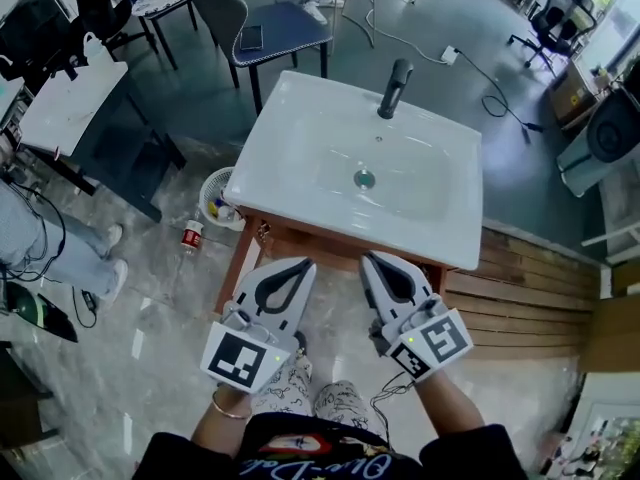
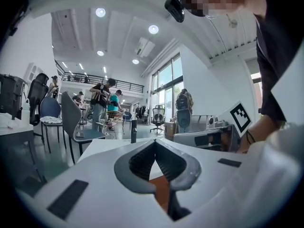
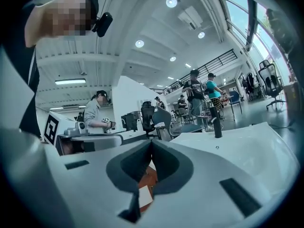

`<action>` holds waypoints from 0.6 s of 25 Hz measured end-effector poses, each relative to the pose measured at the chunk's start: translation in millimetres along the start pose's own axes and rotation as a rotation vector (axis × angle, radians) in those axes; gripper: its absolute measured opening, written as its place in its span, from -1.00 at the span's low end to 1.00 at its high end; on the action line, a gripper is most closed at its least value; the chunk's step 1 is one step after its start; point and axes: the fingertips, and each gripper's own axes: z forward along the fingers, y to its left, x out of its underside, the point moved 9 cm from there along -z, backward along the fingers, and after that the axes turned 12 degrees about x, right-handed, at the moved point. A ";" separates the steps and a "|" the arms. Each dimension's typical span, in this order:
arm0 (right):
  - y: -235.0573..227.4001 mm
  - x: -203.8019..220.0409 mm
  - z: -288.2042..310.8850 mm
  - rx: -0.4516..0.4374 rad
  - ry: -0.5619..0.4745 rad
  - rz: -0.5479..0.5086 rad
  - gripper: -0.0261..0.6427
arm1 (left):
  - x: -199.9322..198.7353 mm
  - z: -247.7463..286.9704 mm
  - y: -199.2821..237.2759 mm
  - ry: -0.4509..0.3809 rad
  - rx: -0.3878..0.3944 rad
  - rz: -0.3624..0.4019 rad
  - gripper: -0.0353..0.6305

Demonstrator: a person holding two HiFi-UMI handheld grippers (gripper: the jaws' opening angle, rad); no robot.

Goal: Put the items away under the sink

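Note:
A white sink [image 1: 300,138] with a black faucet [image 1: 394,87] sits on a wooden cabinet [image 1: 300,245]. On the floor to its left are a small red and white bottle [image 1: 192,235] and a white wire basket [image 1: 214,187] with small items in it. My left gripper [image 1: 303,264] and right gripper [image 1: 370,259] hover side by side in front of the sink's near edge, both pointing at it. In the left gripper view the left gripper [image 2: 155,142] has its jaws meeting at the tip with nothing between them. The right gripper [image 3: 152,141] looks the same in its own view.
A blue chair [image 1: 262,30] stands behind the sink and a white table [image 1: 60,103] at the left. A person's legs [image 1: 60,248] are at the far left. Wooden boards [image 1: 540,278] lie to the right, and cables [image 1: 490,88] cross the floor behind.

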 end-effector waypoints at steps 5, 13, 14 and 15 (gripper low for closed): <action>3.1 -35.1 -2.5 0.021 -0.037 0.002 -0.90 | -27.7 -5.4 3.1 0.003 0.032 -0.017 -0.87; 6.5 -68.3 -9.3 0.058 -0.055 -0.053 -0.90 | -52.6 -6.2 9.8 -0.004 0.073 0.012 -0.87; 7.0 -71.3 -11.0 0.064 -0.059 -0.051 -0.90 | -54.5 -5.7 9.5 -0.004 0.081 0.023 -0.87; 7.0 -75.0 -13.4 0.072 -0.062 -0.050 -0.90 | -56.5 -5.8 8.6 -0.008 0.091 0.022 -0.87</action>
